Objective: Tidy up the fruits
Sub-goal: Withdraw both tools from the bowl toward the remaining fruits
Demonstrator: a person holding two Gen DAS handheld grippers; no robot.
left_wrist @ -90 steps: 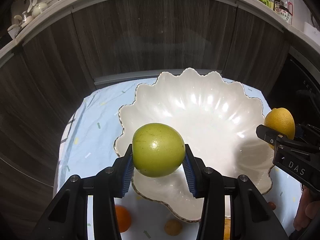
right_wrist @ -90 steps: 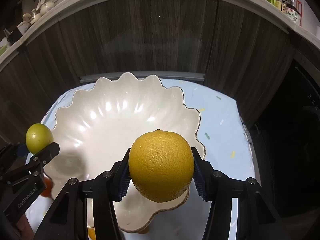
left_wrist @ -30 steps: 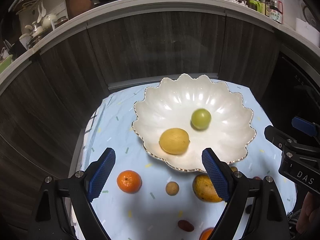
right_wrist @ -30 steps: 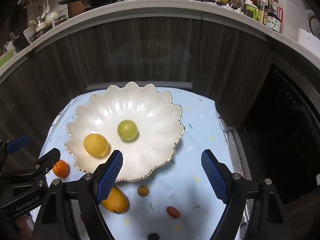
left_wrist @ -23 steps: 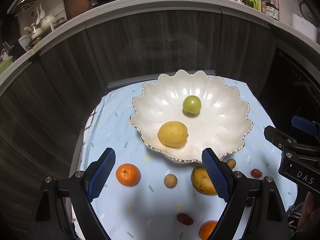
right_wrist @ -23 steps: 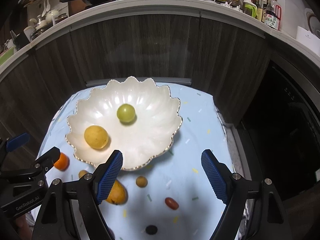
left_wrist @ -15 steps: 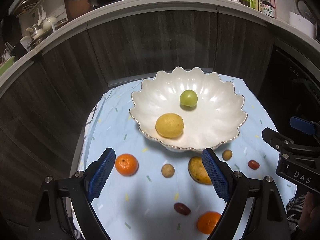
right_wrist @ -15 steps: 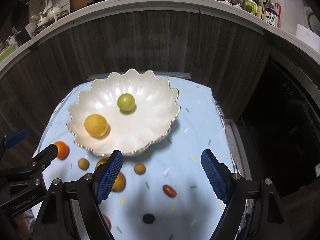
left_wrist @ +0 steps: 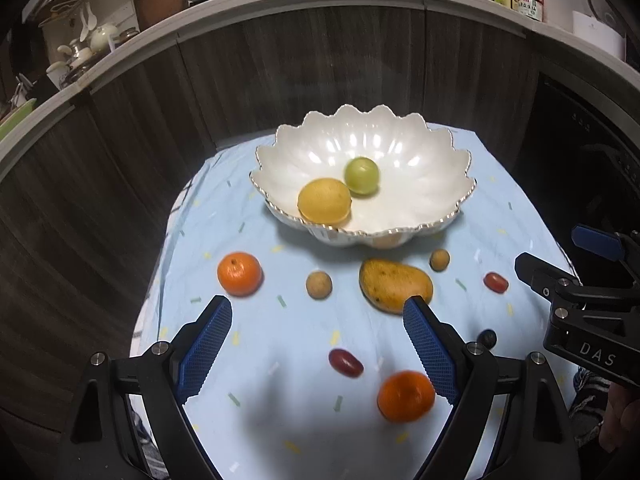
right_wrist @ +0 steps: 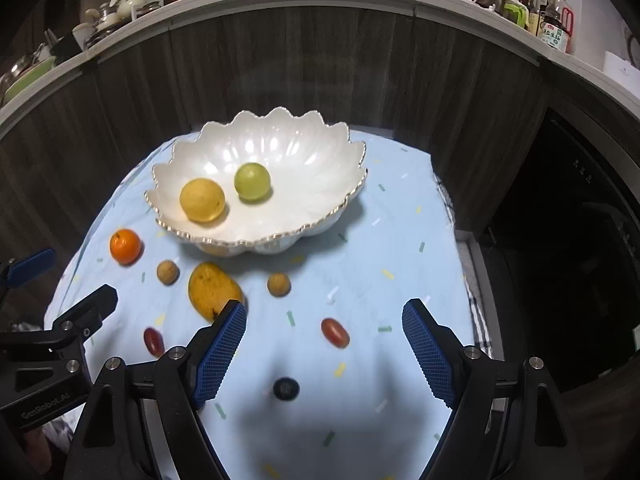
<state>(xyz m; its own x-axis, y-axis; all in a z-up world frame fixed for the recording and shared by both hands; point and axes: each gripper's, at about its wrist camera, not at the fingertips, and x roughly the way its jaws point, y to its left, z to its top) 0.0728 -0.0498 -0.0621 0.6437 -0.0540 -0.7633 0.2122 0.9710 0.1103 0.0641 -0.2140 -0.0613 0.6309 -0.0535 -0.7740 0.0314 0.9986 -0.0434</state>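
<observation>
Both tongs stood apart with nothing between their blue pads. From the left tongs (left_wrist: 316,344), the white scalloped ceramic bowl (left_wrist: 424,148) lay at 12 o'clock, well apart, on the counter's pale blue speckled cloth (left_wrist: 280,360). Inside it a yellow lemon (left_wrist: 324,201) touched a round green fruit (left_wrist: 361,175) at its 1 o'clock.

The loose fruit lay between bowl and tongs. A yellow-brown mango (left_wrist: 395,286) sat at 1 o'clock, its near end just beside the left tongs' right pad. One orange mandarin (left_wrist: 239,273) lay at 11 o'clock, outside the left pad; a second mandarin (left_wrist: 405,396), blurred, sat close in at 4 o'clock, against the right pad. A small tan round fruit (left_wrist: 319,285) lay at 12 o'clock, another tan fruit (left_wrist: 439,260) beyond the mango. A dark red oval cherry tomato (left_wrist: 345,363) lay between the pads.

From the right tongs (right_wrist: 324,344), a second cherry tomato (right_wrist: 335,332) sat right between the pads, and a small dark blueberry (right_wrist: 285,389) lay at 6 o'clock. The mango's near end touched the left pad's tip in that view.

Nothing blocked either opening.

Counted: one bowl, one lemon, one green fruit, one mango, two mandarins, two tan fruits, two cherry tomatoes, one blueberry.
</observation>
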